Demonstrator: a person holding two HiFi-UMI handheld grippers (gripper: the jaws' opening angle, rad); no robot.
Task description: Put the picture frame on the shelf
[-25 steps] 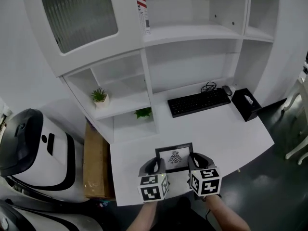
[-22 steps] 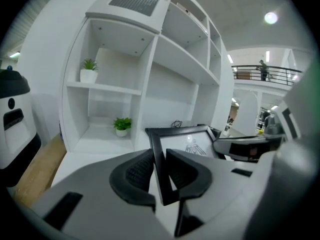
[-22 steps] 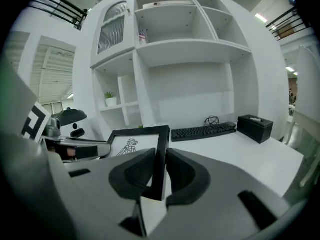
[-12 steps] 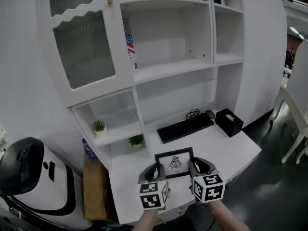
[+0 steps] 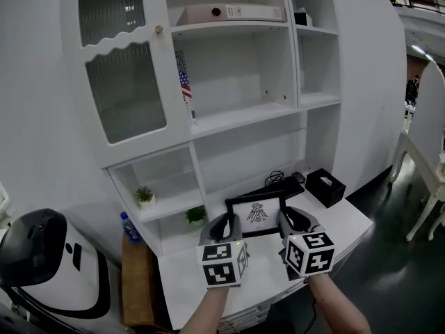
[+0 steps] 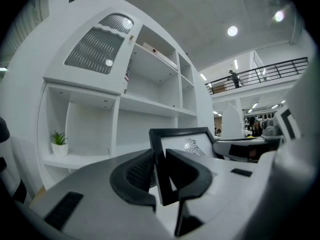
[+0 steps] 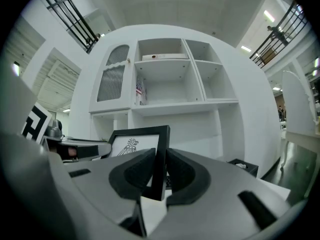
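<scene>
Between left tongs [image 5: 224,226] and right tongs [image 5: 289,220], each clamped on one side edge, the black rectangular picture frame [image 5: 255,216] stands upright, long axis level, below the open white shelf [image 5: 240,117] ahead.

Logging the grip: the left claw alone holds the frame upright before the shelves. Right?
No, not alone: both gripper views show the left claw and the right claw each shut on the frame, one per side edge, upright before the shelves.

The picture frame [image 5: 255,214] sits between left gripper [image 5: 226,224] and right gripper [image 5: 289,219] (shelf [image 5: 240,115] behind them).
</scene>
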